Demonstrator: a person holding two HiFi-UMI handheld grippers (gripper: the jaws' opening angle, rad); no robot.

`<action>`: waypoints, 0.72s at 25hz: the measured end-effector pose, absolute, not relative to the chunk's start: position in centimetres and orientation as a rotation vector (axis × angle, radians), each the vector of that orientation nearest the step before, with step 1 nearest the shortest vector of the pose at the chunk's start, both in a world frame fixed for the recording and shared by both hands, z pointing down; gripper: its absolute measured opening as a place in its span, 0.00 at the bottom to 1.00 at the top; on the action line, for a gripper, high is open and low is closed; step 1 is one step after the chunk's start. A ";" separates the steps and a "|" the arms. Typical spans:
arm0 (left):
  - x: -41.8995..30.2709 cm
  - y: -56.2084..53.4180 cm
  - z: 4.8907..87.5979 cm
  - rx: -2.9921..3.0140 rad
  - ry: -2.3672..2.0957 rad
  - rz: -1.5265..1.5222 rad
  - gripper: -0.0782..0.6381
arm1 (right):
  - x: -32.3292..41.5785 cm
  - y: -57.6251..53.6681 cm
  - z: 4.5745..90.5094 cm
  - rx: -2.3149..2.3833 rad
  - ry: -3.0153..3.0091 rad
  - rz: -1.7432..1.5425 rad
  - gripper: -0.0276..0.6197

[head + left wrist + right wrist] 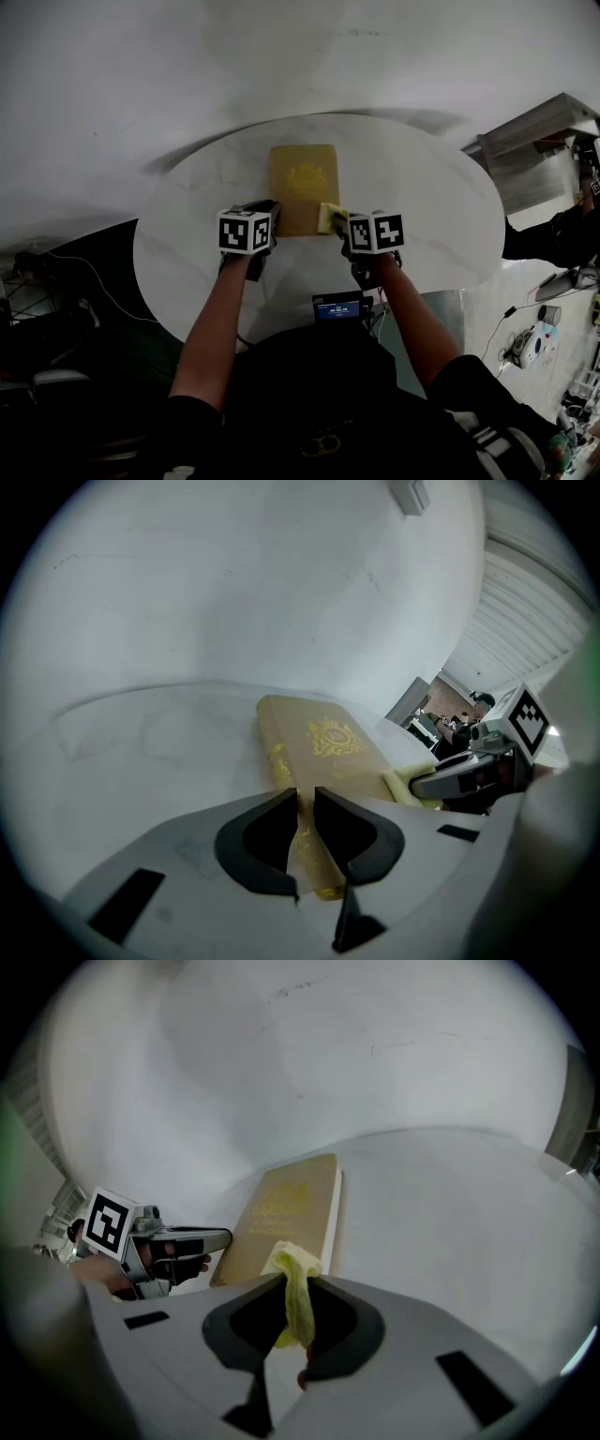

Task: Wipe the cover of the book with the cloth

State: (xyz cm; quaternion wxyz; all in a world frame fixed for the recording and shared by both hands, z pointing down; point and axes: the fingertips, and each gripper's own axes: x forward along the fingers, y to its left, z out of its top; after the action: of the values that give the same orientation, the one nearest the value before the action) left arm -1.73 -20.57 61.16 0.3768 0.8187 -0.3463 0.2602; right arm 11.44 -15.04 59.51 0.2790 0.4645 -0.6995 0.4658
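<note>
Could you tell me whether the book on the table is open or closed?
Closed: the book lies flat on the table, its whole front face up, and no pages are spread open.

table (187, 234): round, white marbled top
screen device (338, 307): small, lit blue, at tabletop's near edge
cables (84, 281): black, floor off tabletop's left edge
shelf unit (539, 150): grey, past tabletop's right edge

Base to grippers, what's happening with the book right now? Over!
Left gripper clamped on book, near corner. Right gripper shut on yellow cloth, at book's right edge. Nothing in the way. Over.
</note>
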 end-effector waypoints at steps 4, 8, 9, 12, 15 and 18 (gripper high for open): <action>-1.8 -20.6 61.2 2.097 -0.887 0.669 0.19 | 12.4 -14.9 59.6 1.263 -1.863 1.243 0.18; -1.8 -20.6 61.3 2.095 -0.888 0.671 0.19 | 13.1 -14.8 59.7 1.282 -1.849 1.247 0.18; -1.8 -20.6 61.3 2.095 -0.889 0.672 0.19 | 13.2 -14.7 59.7 1.285 -1.847 1.248 0.18; -1.8 -20.6 61.2 2.096 -0.892 0.677 0.19 | 13.3 -14.7 59.6 1.292 -1.844 1.246 0.18; -1.8 -20.7 61.2 2.098 -0.895 0.680 0.19 | 13.2 -14.7 59.5 1.297 -1.842 1.243 0.18; -1.8 -20.8 61.2 2.108 -0.902 0.675 0.19 | 13.1 -14.8 59.4 1.306 -1.841 1.237 0.18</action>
State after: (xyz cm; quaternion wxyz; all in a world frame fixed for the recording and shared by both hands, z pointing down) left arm -1.80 -20.80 61.24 0.3670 0.8203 -0.3511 0.2629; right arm 13.13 -14.83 59.39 0.2798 0.4872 -0.6866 0.4615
